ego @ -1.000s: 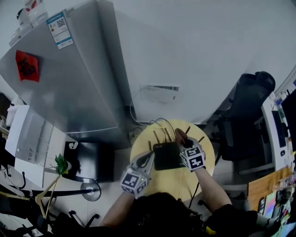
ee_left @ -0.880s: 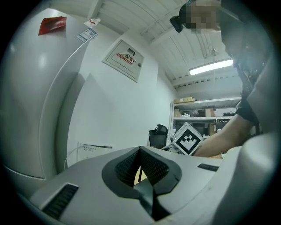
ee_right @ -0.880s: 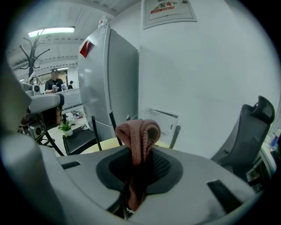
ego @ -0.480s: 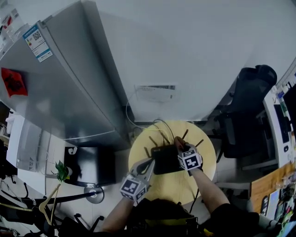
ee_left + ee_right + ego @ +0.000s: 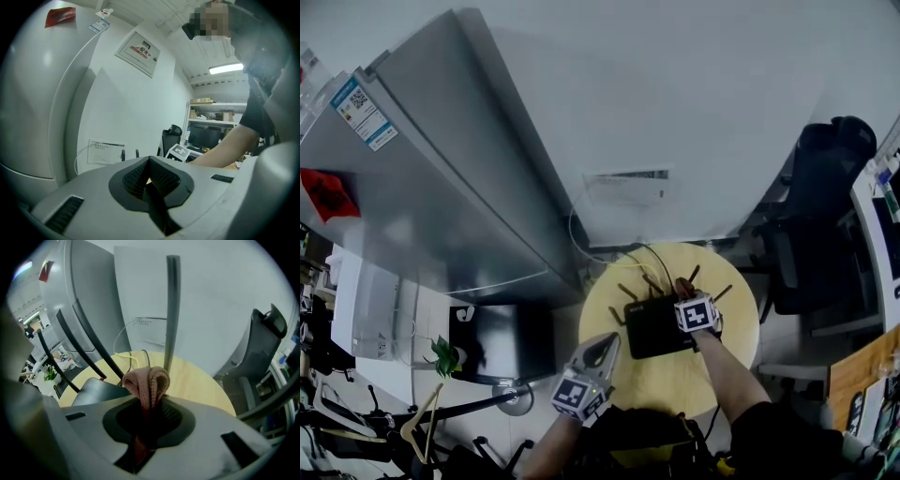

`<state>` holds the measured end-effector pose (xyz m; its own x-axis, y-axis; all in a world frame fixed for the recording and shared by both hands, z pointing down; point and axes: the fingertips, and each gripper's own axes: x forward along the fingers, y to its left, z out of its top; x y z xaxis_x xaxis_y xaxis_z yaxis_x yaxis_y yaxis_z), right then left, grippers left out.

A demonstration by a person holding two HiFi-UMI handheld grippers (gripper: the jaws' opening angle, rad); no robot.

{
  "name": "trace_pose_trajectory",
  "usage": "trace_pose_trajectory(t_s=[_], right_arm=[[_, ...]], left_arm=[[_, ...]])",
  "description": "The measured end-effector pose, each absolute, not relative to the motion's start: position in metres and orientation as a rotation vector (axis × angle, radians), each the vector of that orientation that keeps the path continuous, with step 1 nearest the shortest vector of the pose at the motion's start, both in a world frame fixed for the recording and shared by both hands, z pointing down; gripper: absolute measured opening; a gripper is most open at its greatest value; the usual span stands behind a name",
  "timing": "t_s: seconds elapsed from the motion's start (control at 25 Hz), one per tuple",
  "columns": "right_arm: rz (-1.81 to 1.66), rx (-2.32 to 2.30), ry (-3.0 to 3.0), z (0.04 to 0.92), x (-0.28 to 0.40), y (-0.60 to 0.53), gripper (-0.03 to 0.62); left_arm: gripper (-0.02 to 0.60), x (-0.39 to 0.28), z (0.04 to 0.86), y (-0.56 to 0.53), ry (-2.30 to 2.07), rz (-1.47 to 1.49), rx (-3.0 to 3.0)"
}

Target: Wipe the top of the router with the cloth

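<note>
A black router (image 5: 654, 328) with several upright antennas lies on the round yellow table (image 5: 675, 380). My right gripper (image 5: 683, 293) is over the router's far right corner, shut on a pinkish-brown cloth (image 5: 682, 285). In the right gripper view the folded cloth (image 5: 147, 379) bulges out above the closed jaws, with the router's top (image 5: 96, 389) to their left and one antenna (image 5: 171, 310) straight ahead. My left gripper (image 5: 606, 347) hangs at the table's left edge, a little short of the router. In the left gripper view its jaws are shut with nothing between them.
A grey fridge (image 5: 422, 178) stands to the left, with a white wall panel (image 5: 628, 187) and cables behind the table. A black office chair (image 5: 820, 216) is at the right. A dark box (image 5: 502, 342) sits on the floor left of the table.
The head view has swung, so the table sits further right in the picture. My left gripper has drawn back a little from the router's left side. The right gripper stays with the cloth at the router's right.
</note>
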<state>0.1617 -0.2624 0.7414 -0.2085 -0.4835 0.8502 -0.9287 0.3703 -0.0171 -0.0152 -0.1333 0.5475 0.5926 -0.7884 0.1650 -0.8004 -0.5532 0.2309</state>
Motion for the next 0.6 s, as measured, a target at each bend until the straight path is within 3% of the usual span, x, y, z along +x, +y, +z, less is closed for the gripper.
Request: trace_pose_trajectory(t_s=[0.6], right_arm=[[0.662, 1.282, -1.829, 0.746, 0.162, -0.266, 0.060]], left_arm=[[0.002, -0.029, 0.546, -0.120, -1.321, 0.084, 2.524]])
